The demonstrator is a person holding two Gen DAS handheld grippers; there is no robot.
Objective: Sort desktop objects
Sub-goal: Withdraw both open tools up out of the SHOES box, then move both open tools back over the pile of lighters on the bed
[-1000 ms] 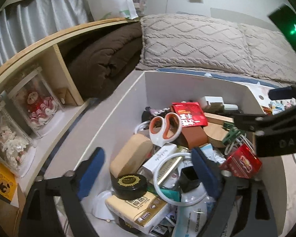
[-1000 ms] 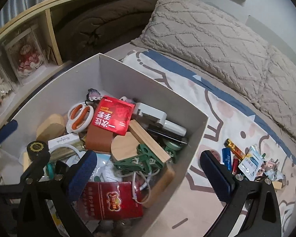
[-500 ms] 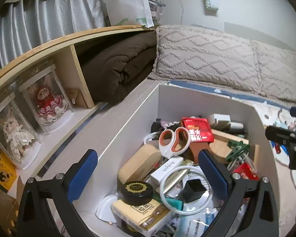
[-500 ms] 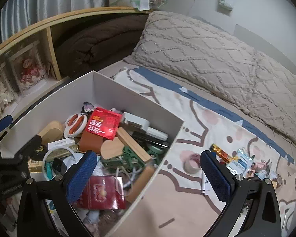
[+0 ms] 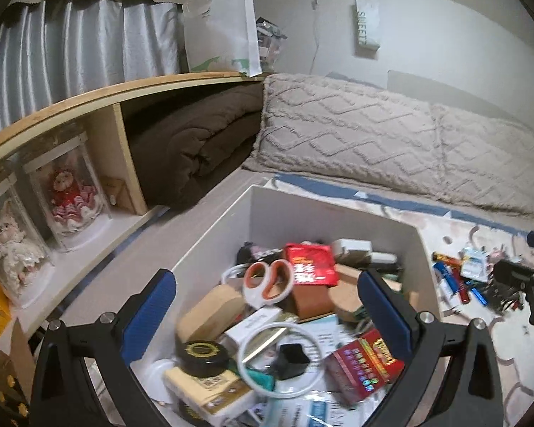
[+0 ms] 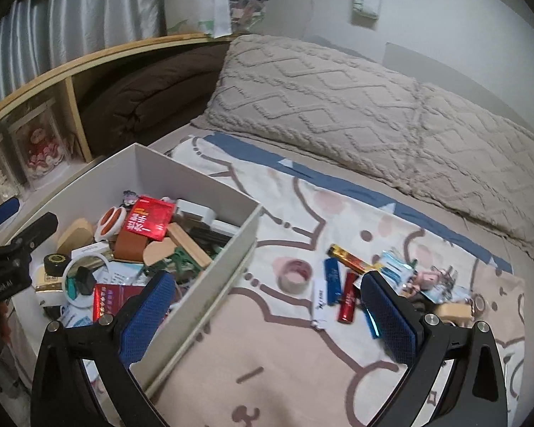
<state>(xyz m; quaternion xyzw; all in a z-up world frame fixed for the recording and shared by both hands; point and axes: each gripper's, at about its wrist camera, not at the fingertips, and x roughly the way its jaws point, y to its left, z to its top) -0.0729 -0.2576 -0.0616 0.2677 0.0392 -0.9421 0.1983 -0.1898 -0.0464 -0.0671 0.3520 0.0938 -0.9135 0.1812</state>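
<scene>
Our right gripper point(image 6: 267, 311) hung wide and empty at the bottom of the frame, our left gripper point(image 5: 267, 315) likewise over the full box point(image 5: 324, 210). Farther off, mid-right, lay the red tube point(image 6: 347, 297) and tape roll point(image 6: 294, 274); we judged one small piece at a time best, approached squarely.

Box point(image 6: 195, 181) sits left on the bed sheet point(image 6: 284, 356), scissors point(image 5: 267, 284) and packet point(image 5: 311, 267) inside (far half). Right of box: tape roll point(image 6: 294, 274), lighters point(image 6: 333, 277). Pillows point(image 6: 356, 106) lie far; shelf point(image 5: 89, 96) left.
</scene>
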